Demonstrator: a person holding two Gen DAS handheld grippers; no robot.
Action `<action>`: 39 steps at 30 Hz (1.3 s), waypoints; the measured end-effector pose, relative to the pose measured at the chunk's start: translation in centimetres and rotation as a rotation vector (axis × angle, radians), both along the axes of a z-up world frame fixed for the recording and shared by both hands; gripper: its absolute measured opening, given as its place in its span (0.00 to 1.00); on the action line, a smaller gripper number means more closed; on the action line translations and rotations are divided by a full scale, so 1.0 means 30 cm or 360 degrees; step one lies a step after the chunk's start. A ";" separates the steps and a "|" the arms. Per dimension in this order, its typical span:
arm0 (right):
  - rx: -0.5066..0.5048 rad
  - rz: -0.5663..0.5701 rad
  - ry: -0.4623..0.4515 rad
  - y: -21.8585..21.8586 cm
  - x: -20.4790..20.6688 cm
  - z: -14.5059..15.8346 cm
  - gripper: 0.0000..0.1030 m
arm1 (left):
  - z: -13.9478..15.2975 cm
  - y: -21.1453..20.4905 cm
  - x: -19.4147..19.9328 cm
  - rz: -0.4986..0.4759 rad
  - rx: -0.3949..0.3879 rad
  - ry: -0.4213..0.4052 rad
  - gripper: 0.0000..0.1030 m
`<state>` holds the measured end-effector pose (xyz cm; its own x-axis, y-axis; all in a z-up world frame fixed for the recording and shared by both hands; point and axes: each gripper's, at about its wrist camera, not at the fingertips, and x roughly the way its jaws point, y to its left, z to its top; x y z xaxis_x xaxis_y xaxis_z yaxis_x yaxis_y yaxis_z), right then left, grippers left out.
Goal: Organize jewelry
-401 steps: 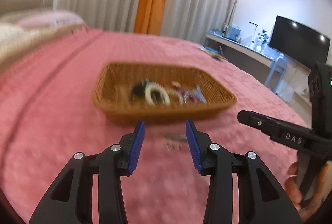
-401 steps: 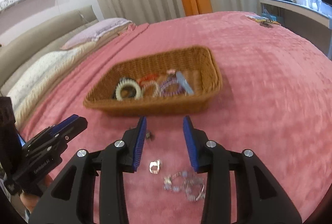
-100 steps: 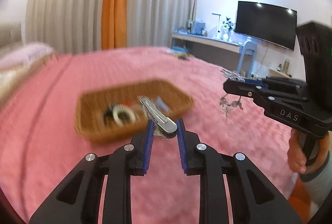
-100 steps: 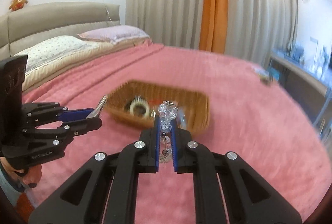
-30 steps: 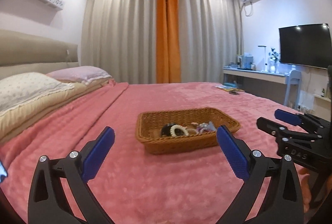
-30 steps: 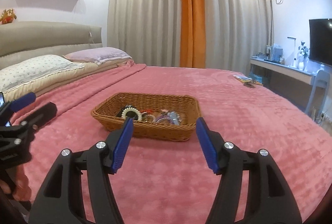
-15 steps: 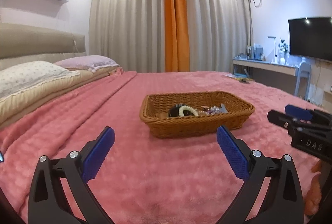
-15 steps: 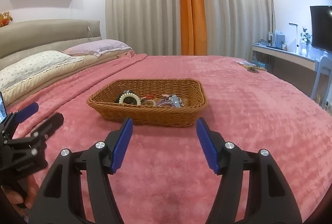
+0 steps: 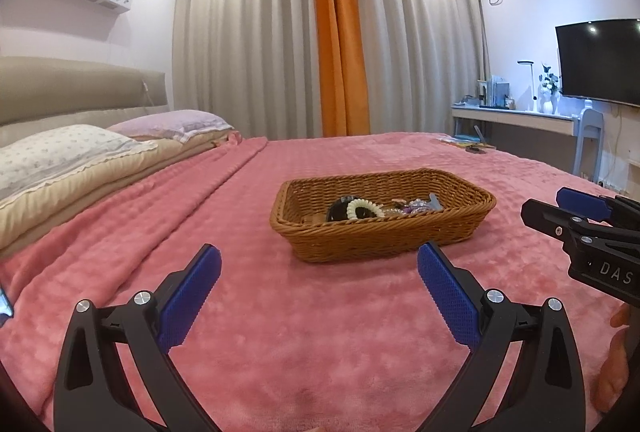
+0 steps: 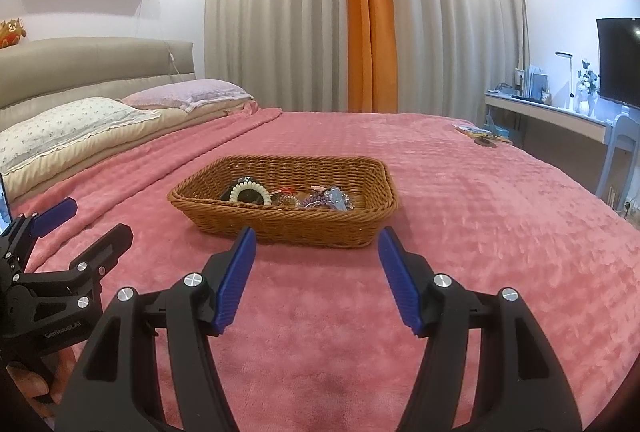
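A bedroom with grey and orange curtains [image 9: 336,44] holds a bed spread with a pink blanket [image 9: 320,332]. A brown wicker basket [image 9: 384,232] sits on the blanket, ahead of both tools and apart from them. Inside it lie a cream coiled hair tie [image 10: 249,190], a dark ring behind it, beaded pieces [image 10: 320,201] and a silver clip, bunched together along the near side. The left gripper [image 9: 318,274] has its blue pads spread wide and holds nothing. The right gripper [image 10: 316,256] is likewise spread wide and empty. Both hover over the bare blanket, side by side.
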<state>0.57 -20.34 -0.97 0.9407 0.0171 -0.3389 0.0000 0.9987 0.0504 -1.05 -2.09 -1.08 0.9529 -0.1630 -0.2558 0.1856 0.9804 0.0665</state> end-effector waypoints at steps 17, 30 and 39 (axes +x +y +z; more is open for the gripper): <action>0.0041 -0.0010 0.0017 -0.016 0.009 -0.002 0.58 | 0.004 0.025 0.018 0.0012 -0.0039 0.0025 0.93; 0.0086 -0.0020 0.0035 -0.035 0.020 -0.007 0.61 | 0.003 0.021 0.016 0.0011 -0.0040 0.0027 0.93; 0.0059 -0.0027 0.0023 -0.022 0.011 -0.007 0.64 | -0.001 0.021 0.022 0.0003 -0.0042 0.0034 0.93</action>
<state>0.91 -20.99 -1.17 0.9360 0.0138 -0.3518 0.0181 0.9960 0.0872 -0.40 -1.45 -1.10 0.9475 -0.1683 -0.2719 0.1850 0.9820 0.0368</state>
